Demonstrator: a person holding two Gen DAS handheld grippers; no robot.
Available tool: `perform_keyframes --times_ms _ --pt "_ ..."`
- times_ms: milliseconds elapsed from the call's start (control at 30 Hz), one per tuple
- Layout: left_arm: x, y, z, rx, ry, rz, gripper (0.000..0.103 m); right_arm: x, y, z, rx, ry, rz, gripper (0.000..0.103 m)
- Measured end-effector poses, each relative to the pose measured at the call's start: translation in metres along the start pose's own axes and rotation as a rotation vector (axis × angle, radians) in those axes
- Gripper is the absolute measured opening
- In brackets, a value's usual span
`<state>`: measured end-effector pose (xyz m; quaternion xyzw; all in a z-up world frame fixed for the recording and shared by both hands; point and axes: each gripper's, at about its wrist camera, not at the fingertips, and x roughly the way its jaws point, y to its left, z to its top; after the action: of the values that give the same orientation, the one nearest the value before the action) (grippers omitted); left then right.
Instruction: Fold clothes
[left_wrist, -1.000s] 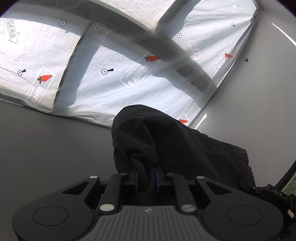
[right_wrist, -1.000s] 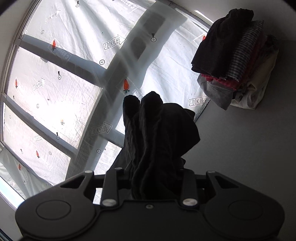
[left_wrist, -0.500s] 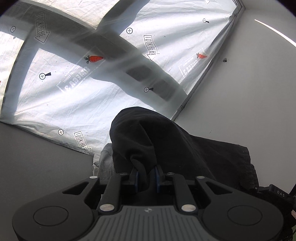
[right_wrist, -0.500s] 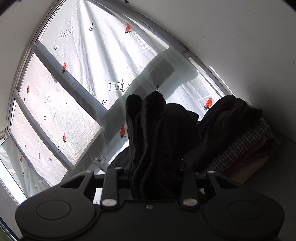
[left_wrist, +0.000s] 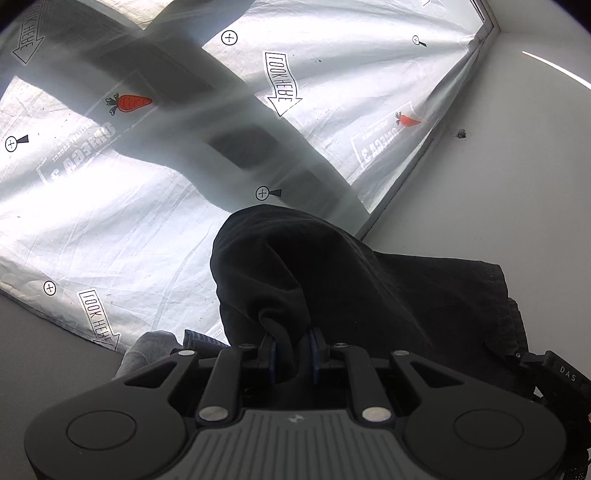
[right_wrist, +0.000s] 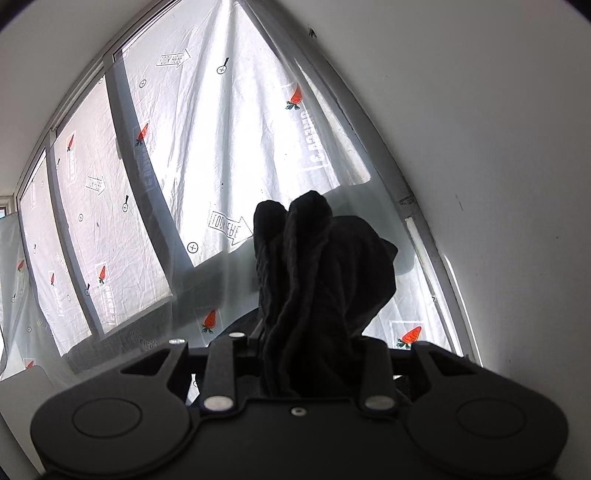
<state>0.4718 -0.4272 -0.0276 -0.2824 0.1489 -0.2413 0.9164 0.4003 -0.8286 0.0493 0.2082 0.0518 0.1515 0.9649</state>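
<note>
A black garment (left_wrist: 332, 280) is bunched in my left gripper (left_wrist: 293, 354), whose blue-padded jaws are shut on a fold of it. The cloth spreads right toward a dark device at the frame edge. In the right wrist view the same black garment (right_wrist: 317, 273) stands up in thick folds out of my right gripper (right_wrist: 306, 350), which is shut on it; its fingertips are hidden by the cloth. Both grippers hold the garment up in the air, pointed at a window.
A window covered by a white sheet (left_wrist: 110, 206) printed with carrots and arrows fills the background, also in the right wrist view (right_wrist: 221, 147). A grey wall (right_wrist: 480, 147) is at right. A bit of grey clothing (left_wrist: 147, 350) shows below left of the left gripper.
Both grippers have tilted upward with the garment. The stack of folded clothes seen in the right wrist view has dropped out of sight. Both grips are unchanged.
</note>
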Motion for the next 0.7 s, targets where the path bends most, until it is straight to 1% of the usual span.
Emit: perform_keyframes --times_ms 100,233,333,367,533,567,600,633,700 --pt "0.032 0.01 -0.008 -0.033 0.026 0.037 0.018 0.039 -0.01 0.01 -0.052 0.043 -0.046 0.032" --pt "0.066 0.024 -0.02 -0.06 0.081 0.1 0.019 0.091 -0.021 0.01 -0.169 0.149 -0.139 0.033" --pt "0.078 0.03 -0.025 -0.053 0.092 0.129 0.019 0.117 -0.019 0.001 -0.241 0.194 -0.227 0.04" --pt "0.079 0.03 -0.025 -0.045 0.091 0.133 0.019 0.122 -0.018 -0.002 -0.262 0.197 -0.259 0.046" --pt "0.08 0.033 -0.026 -0.06 0.09 0.139 0.019 0.136 -0.009 0.001 -0.364 0.191 -0.318 0.056" --pt "0.08 0.034 -0.027 -0.061 0.09 0.143 0.019 0.136 -0.006 0.002 -0.39 0.175 -0.333 0.06" --pt "0.08 0.035 -0.027 -0.065 0.09 0.147 0.019 0.136 -0.004 0.003 -0.417 0.157 -0.35 0.067" --pt "0.081 0.036 -0.027 -0.071 0.089 0.148 0.019 0.136 -0.001 0.004 -0.444 0.138 -0.366 0.071" --pt "0.081 0.036 -0.027 -0.072 0.088 0.149 0.02 0.13 0.009 0.008 -0.54 0.055 -0.403 0.083"
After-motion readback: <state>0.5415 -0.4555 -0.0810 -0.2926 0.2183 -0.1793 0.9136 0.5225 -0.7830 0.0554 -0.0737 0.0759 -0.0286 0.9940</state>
